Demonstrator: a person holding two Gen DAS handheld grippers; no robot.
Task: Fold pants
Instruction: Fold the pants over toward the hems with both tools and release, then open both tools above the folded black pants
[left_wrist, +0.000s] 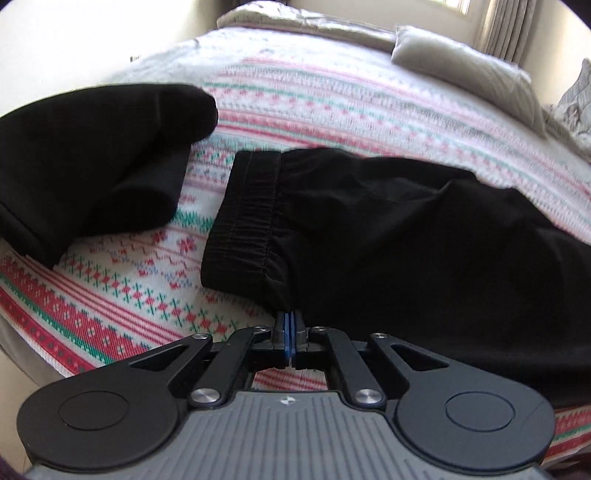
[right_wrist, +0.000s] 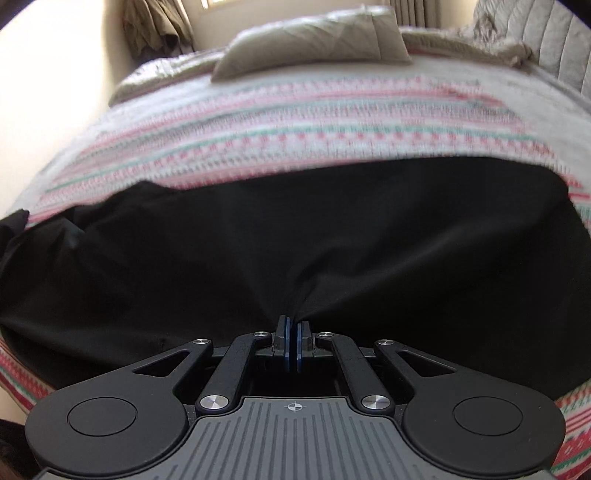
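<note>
Pants on blanket

**Black on a festive knit pattern**

The pants are plain black all over, with faint brownish stitching lines along the waistband. Another black garment lies to the left, equally dark and unpatterned. Under them, the blanket is white with bands of red, pink and green: stripes, zigzags and little snowflake-like motifs, with a few pale blue marks. The pillow is a plain beige-grey, the curtain similar. Each tool is matte black with silver screws, a ribbed grey body and blue pads: left tool, right tool.
</note>
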